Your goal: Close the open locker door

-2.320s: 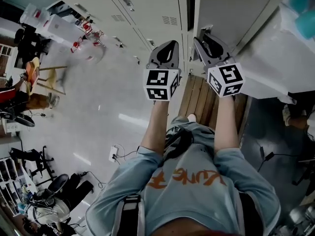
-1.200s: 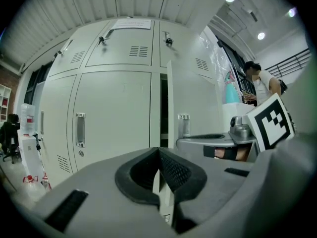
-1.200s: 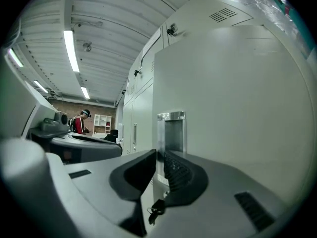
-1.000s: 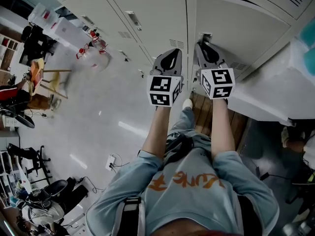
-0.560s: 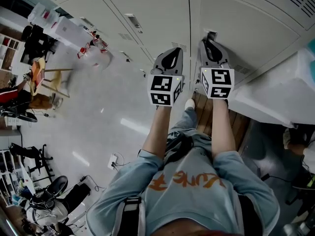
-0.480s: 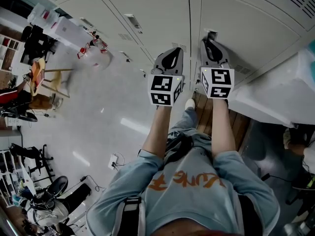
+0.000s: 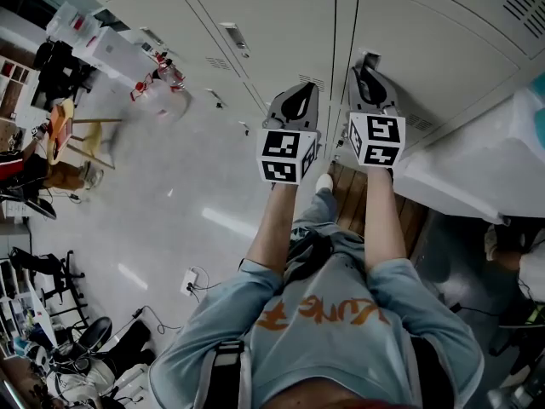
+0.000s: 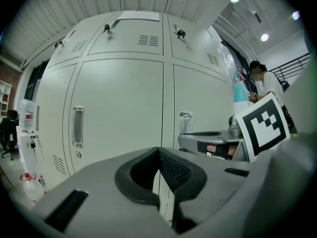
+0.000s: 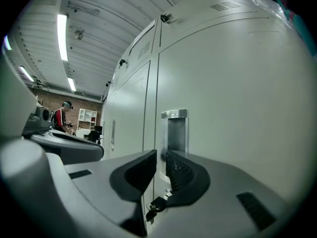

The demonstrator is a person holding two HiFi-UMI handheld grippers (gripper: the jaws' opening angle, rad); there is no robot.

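**Count**
- Grippers: two, the left gripper (image 7: 299, 89) and the right gripper (image 7: 366, 61), each carrying one marker cube.
- Forearms: two, both bare and stretched forward side by side.
- Doors in reach: two, the door (image 7: 434, 54) and the neighbour door (image 7: 264, 24) on its left.
- Handles: the handle (image 9: 174, 131) on the door, and a second handle (image 8: 78, 127) on the neighbour door.
- Key: one key (image 9: 155, 206), hanging just below the handle.

**Door**
- The door carries the handle near its left edge.
- Its face lies flush with the neighbour door, with only a thin seam left of the handle.

**Right gripper**
- It points about level, straight at the handle, with its tips right at it.
- The jaws stand a narrow slit apart, and the handle's left rim lines up with that slit.
- Whether the pads press on the rim cannot be told.

**Left gripper**
- It is held just left of the handle, across the seam, in front of the neighbour door.
- It points slightly downward.
- The jaws are fully together with nothing between them.
- Its tips sit short of the door face, touching nothing.
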